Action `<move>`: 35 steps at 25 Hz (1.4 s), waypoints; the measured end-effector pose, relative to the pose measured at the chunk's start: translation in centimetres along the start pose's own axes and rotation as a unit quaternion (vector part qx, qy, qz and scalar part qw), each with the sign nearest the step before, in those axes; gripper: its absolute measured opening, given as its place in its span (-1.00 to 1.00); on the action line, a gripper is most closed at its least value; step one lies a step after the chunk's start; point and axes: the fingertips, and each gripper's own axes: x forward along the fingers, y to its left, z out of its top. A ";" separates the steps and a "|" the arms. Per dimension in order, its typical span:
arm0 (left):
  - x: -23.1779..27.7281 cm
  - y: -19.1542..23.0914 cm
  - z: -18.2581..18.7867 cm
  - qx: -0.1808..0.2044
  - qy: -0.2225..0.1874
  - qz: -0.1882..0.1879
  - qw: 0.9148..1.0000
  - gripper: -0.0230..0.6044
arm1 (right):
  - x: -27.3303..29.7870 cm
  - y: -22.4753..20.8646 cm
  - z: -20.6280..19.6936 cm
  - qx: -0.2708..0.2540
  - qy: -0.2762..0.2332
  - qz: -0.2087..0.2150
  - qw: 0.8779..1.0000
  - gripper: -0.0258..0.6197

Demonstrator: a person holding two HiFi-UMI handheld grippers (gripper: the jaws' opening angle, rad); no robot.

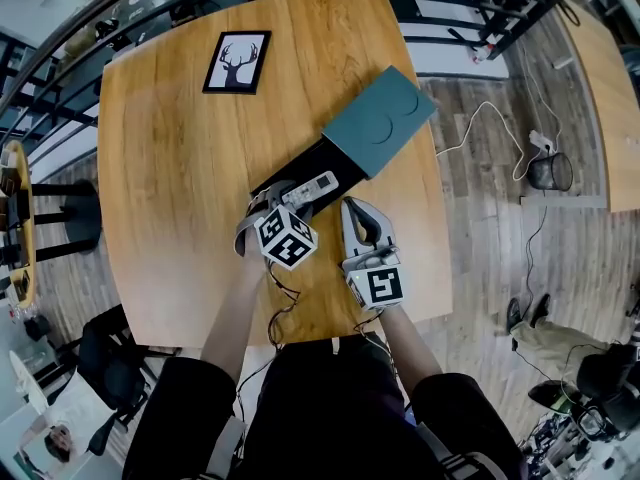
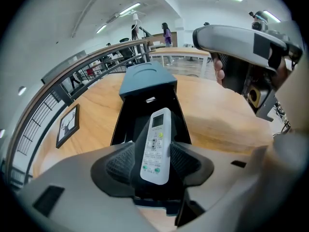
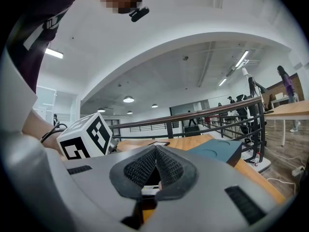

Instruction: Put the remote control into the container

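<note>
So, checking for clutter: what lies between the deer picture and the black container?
Nothing: bare table between deer picture and black container, per the head view.

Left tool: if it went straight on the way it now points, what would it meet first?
The white remote control, lying between the left tool's open jaws, comes first. Behind it is the open black container, whose floor would likely be next, though depth is unclear.
</note>
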 end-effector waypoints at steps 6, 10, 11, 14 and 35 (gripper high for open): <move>-1.0 -0.3 0.4 -0.010 -0.032 0.002 0.999 -0.22 | -0.2 0.6 0.0 -0.001 0.002 0.006 1.000 -0.86; -4.2 0.7 3.9 -0.091 -0.203 0.008 0.975 -0.23 | -0.1 1.2 0.6 -0.009 0.001 0.009 1.000 -0.86; -5.4 1.1 4.7 -0.116 -0.249 0.014 0.961 -0.23 | -0.1 1.3 0.8 -0.010 -0.001 0.010 1.000 -0.86; -8.6 2.0 5.9 -0.152 -0.340 0.049 0.927 -0.44 | 0.0 1.6 1.4 -0.016 -0.007 0.013 1.000 -0.86; -26.7 -0.6 10.6 -0.172 -0.508 0.160 0.829 -0.88 | -4.9 6.6 13.4 -0.033 -0.071 0.043 0.996 -0.86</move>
